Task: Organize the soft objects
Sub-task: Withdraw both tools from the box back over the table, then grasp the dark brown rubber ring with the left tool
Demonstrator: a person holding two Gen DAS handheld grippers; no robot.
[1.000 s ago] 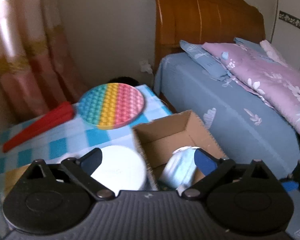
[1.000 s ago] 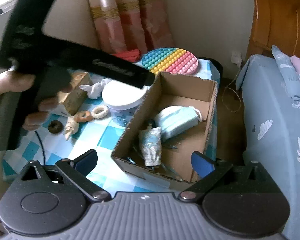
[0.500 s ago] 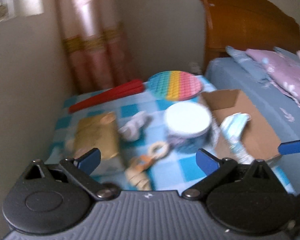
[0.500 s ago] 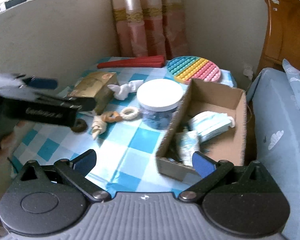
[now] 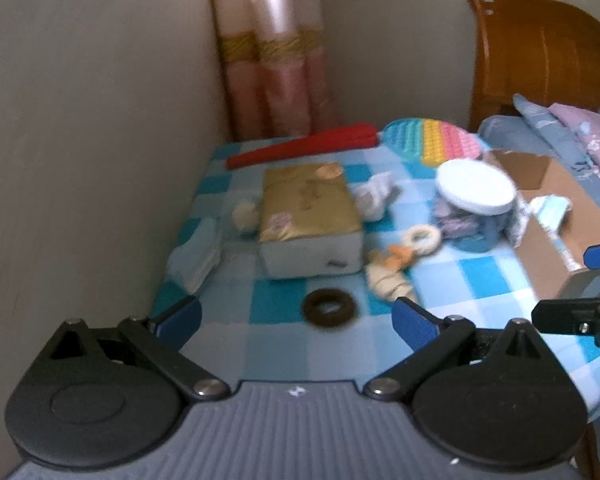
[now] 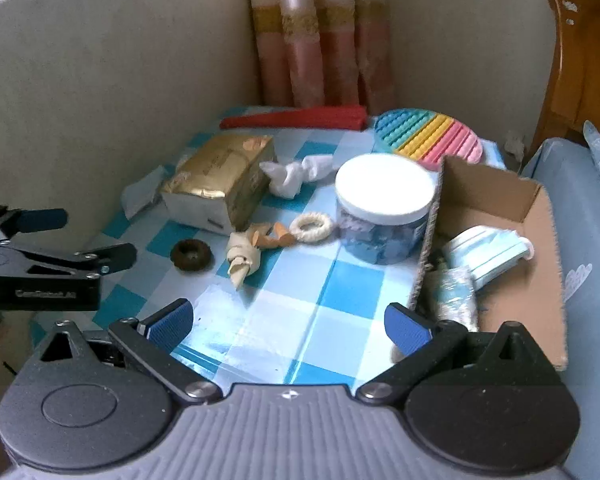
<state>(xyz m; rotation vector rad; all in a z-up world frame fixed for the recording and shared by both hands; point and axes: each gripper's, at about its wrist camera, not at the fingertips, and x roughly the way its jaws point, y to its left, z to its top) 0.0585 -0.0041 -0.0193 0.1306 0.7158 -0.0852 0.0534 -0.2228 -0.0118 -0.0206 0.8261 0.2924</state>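
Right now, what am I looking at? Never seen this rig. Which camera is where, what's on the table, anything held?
No robot arm here: a person holds a two-finger gripper in each hand, and each carries a fisheye camera looking along its blue-tipped fingers.

The left wrist view shows the left gripper, open and holding nothing. The right wrist view shows the right gripper, also open and holding nothing; each gripper also appears at the edge of the other's view.

On the blue checked tablecloth lie a gold-topped box, a dark brown ring, a white ring, a crumpled white cloth, a white-lidded jar, a rainbow pop-it mat and a red wedge-shaped piece. The cardboard box on the right holds a blue face mask.
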